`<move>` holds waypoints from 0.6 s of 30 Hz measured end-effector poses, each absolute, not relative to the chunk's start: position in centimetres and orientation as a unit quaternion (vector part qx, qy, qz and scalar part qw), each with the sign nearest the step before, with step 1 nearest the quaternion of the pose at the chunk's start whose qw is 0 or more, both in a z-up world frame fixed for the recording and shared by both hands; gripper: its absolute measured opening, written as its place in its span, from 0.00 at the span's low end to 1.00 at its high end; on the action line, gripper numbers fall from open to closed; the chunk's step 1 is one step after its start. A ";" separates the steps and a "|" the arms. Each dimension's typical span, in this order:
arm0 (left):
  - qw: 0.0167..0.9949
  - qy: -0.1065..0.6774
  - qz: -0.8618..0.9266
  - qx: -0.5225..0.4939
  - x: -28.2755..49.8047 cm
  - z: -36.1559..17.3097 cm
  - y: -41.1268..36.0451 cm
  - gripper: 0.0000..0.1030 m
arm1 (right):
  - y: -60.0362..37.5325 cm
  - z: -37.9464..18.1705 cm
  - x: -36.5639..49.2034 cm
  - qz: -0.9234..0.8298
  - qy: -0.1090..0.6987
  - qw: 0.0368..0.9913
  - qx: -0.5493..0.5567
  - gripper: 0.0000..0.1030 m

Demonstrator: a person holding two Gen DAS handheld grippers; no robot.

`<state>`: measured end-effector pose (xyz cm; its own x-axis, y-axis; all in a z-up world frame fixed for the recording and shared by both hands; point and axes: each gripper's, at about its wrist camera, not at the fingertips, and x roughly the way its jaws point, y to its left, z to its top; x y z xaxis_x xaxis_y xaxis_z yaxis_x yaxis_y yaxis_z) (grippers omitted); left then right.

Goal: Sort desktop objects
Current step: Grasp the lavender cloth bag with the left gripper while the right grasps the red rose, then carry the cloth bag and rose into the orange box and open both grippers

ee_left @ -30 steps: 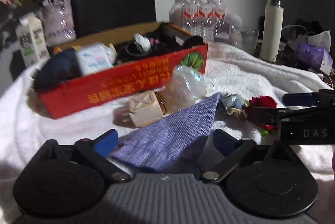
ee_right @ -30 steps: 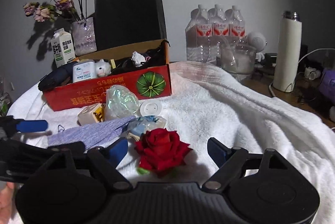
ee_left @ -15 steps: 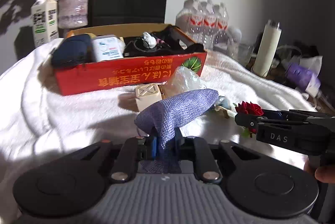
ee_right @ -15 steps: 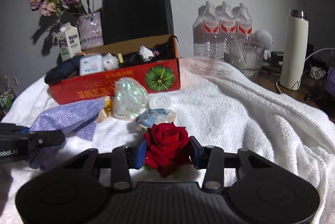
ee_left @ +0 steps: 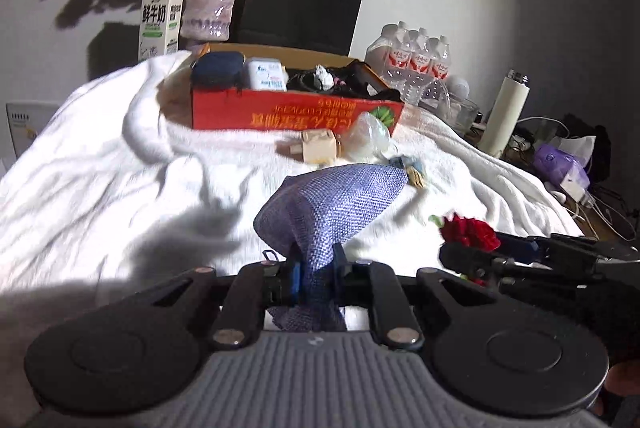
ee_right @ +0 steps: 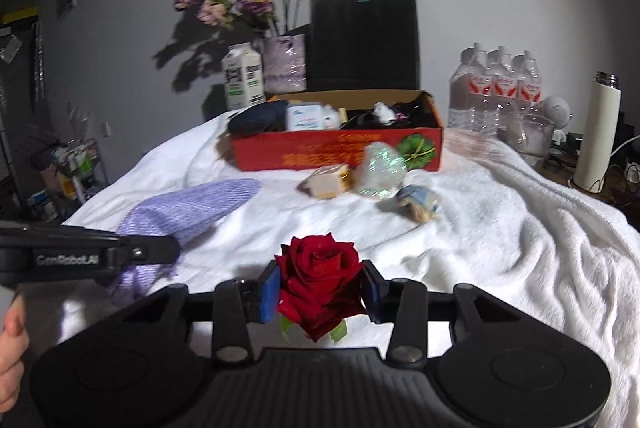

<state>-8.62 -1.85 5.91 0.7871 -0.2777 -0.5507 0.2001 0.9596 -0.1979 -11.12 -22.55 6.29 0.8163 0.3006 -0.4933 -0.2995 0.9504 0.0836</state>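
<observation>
Grippers fill the bottom of both views. At lower centre of the left wrist view, the left gripper is clamped on a purple woven pouch. At lower centre of the right wrist view, the right gripper pinches a red rose. Beyond, mid-frame on the white towel, lie a small beige box and an iridescent wrapper. Farther back, upper centre, sits the filled red cardboard box.

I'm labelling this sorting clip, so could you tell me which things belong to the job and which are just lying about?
Job: purple pouch in left gripper; red rose in right gripper; red box; beige cube; iridescent wrapper.

Lying about: milk carton, black bag, water bottles, thermos.
</observation>
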 end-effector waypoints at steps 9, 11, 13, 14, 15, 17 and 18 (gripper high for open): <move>0.952 0.265 -0.137 -0.069 -9.7 8.3 -0.9 0.14 | -23.3 9.0 -13.2 0.157 0.231 0.960 0.003 0.38; 0.954 0.251 -0.148 -0.065 -8.1 9.9 -0.5 0.14 | -23.9 10.5 -12.4 0.159 0.218 0.963 0.002 0.38; 0.960 0.231 -0.152 -0.054 -5.8 11.8 -0.5 0.14 | -24.4 12.5 -11.1 0.158 0.196 0.968 -0.006 0.38; 0.962 0.224 -0.150 -0.047 -4.2 12.9 -0.5 0.14 | -24.5 13.6 -10.2 0.157 0.183 0.970 -0.010 0.38; 0.964 0.219 -0.149 -0.039 -2.5 13.8 -0.7 0.14 | -24.7 14.7 -9.2 0.157 0.171 0.973 -0.015 0.38; 0.967 0.209 -0.142 -0.026 1.3 15.5 -1.4 0.14 | -25.1 16.6 -6.4 0.154 0.156 0.976 -0.016 0.38; 0.967 0.209 -0.141 -0.022 3.4 16.1 -1.8 0.14 | -25.3 17.4 -4.7 0.155 0.153 0.976 -0.013 0.38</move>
